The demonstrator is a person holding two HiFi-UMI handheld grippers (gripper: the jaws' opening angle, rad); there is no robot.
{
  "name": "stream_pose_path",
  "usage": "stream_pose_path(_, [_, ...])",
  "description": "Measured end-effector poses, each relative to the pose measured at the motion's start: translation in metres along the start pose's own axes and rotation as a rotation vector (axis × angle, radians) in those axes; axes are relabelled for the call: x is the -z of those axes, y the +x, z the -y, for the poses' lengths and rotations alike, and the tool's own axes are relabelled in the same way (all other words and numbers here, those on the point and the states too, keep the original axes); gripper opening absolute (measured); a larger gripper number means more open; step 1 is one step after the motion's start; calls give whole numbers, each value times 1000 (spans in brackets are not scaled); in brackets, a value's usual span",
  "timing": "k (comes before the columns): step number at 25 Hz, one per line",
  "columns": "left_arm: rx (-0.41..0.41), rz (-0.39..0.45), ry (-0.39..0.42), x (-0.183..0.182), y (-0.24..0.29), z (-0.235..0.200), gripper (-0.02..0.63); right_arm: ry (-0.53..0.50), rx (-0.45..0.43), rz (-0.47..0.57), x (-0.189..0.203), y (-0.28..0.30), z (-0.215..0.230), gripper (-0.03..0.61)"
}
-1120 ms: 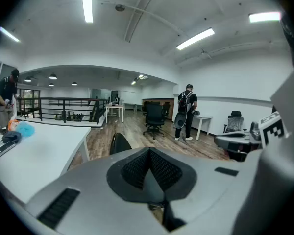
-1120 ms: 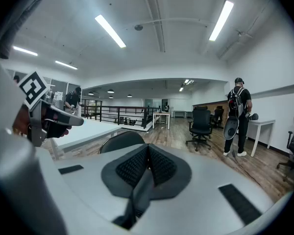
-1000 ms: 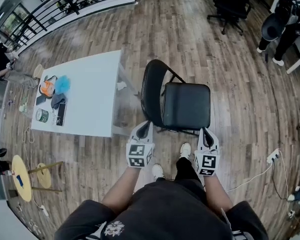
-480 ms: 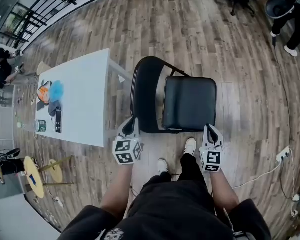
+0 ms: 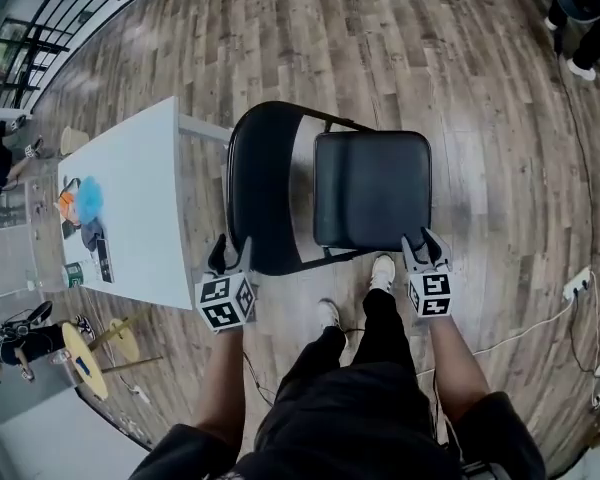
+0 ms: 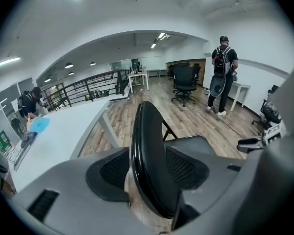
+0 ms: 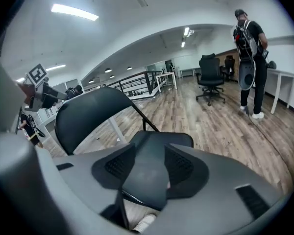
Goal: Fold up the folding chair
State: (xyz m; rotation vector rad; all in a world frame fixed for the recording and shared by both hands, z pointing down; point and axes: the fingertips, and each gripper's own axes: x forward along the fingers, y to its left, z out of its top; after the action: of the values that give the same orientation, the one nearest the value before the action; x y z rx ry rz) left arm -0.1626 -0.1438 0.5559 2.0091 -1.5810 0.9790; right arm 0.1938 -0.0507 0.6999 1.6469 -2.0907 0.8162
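The black folding chair stands unfolded on the wood floor, its seat (image 5: 372, 190) to the right of its backrest (image 5: 265, 193) in the head view. My left gripper (image 5: 232, 253) is at the near edge of the backrest. In the left gripper view the backrest rim (image 6: 149, 155) stands between the opening jaws of the left gripper (image 6: 147, 168), with a gap beside the left pad. My right gripper (image 5: 426, 240) is at the seat's near right corner. That seat corner (image 7: 147, 173) lies between the opening jaws of the right gripper (image 7: 146, 168).
A white table (image 5: 130, 208) with small items at its far end stands just left of the chair. The person's shoes (image 5: 383, 271) are beside the chair's near legs. A cable and power strip (image 5: 577, 286) lie at right. Another person (image 6: 220, 77) and an office chair (image 6: 184, 82) are farther off.
Both grippers have dropped and moved forward from in front of the chair onto it. Their jaws, shut before, now stand apart around the backrest edge and the seat corner.
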Motion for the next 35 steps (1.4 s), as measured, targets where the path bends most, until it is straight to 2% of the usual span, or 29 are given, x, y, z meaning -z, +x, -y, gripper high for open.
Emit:
stream_pose_path(3, [5, -8, 3, -6, 11, 2, 222, 102, -20, -104, 38, 20, 24, 230])
stream_pose_path(7, [25, -46, -10, -2, 35, -4, 244, 238, -47, -239, 97, 52, 58, 284])
stream_pose_path(12, [94, -122, -12, 8, 61, 3, 295, 409, -58, -371, 165, 76, 90, 296])
stream_pose_path(18, [132, -194, -21, 26, 83, 14, 295, 508, -97, -438, 221, 109, 113, 319])
stream_pose_path(23, [161, -229, -30, 44, 102, 21, 293, 537, -211, -478, 251, 136, 114, 358])
stream_pose_path(27, [167, -211, -32, 48, 110, 24, 290, 595, -372, -502, 263, 153, 105, 378])
stream_pose_path(30, [189, -203, -55, 49, 113, 24, 243, 633, -481, -503, 262, 160, 99, 379])
stream_pose_path(35, [228, -209, -98, 50, 112, 24, 191, 642, -513, -457, 261, 171, 98, 379])
